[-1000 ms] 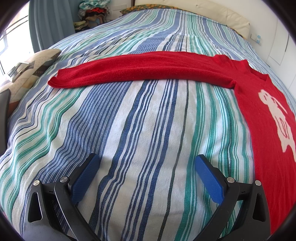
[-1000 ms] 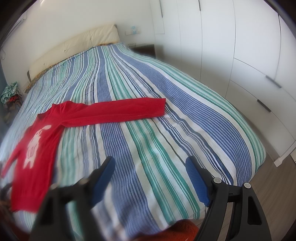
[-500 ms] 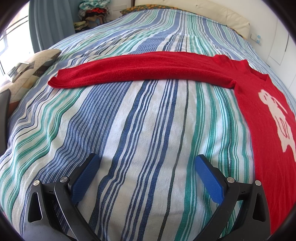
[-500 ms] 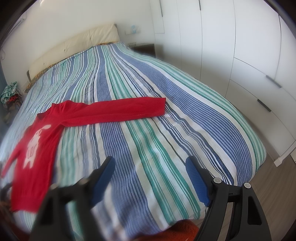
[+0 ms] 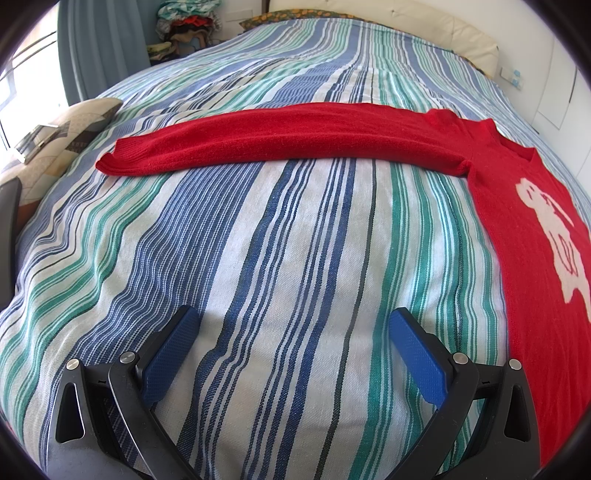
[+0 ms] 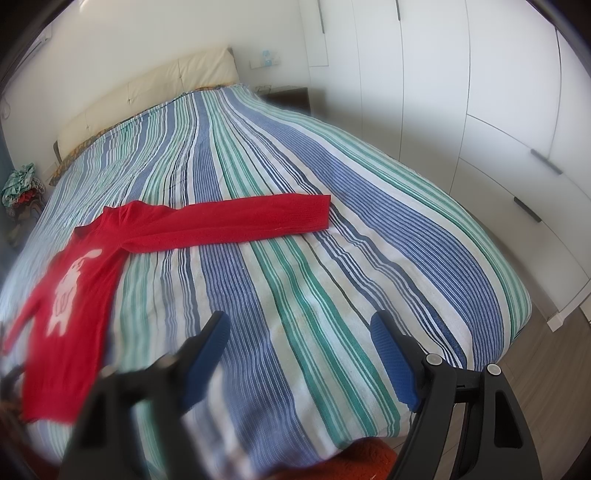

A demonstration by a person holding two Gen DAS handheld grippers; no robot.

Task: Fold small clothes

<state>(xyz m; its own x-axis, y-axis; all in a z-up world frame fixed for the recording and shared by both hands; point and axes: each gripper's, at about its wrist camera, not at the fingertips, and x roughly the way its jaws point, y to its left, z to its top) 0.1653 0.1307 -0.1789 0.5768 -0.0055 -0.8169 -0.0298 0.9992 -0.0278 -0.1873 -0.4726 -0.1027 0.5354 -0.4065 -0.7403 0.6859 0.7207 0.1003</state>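
Pillows (image 5: 74,122) sit off the bed's left edge in the left wrist view, with a heap of clothes (image 5: 188,22) beyond them, left of the headboard (image 5: 424,26). Striped bedspread (image 5: 258,240) covers the bed, and a red sweater (image 5: 517,206) lies flat on it, unfolded, with a white animal figure (image 5: 554,236) on its chest. One sleeve (image 5: 277,136) stretches straight out to the left of the sweater's body. The left gripper (image 5: 293,328) hovers low over the bedspread just left of the body, blue pads spread wide and holding nothing.

In the right wrist view the sweater (image 6: 74,288) lies toward the left side of the bed, its other sleeve (image 6: 236,221) reaching right across the stripes. The right gripper (image 6: 299,332) hangs right of the body and nearer the bed's foot than that sleeve, fingers spread apart and empty. White wardrobe doors (image 6: 480,110) stand to the bed's right.
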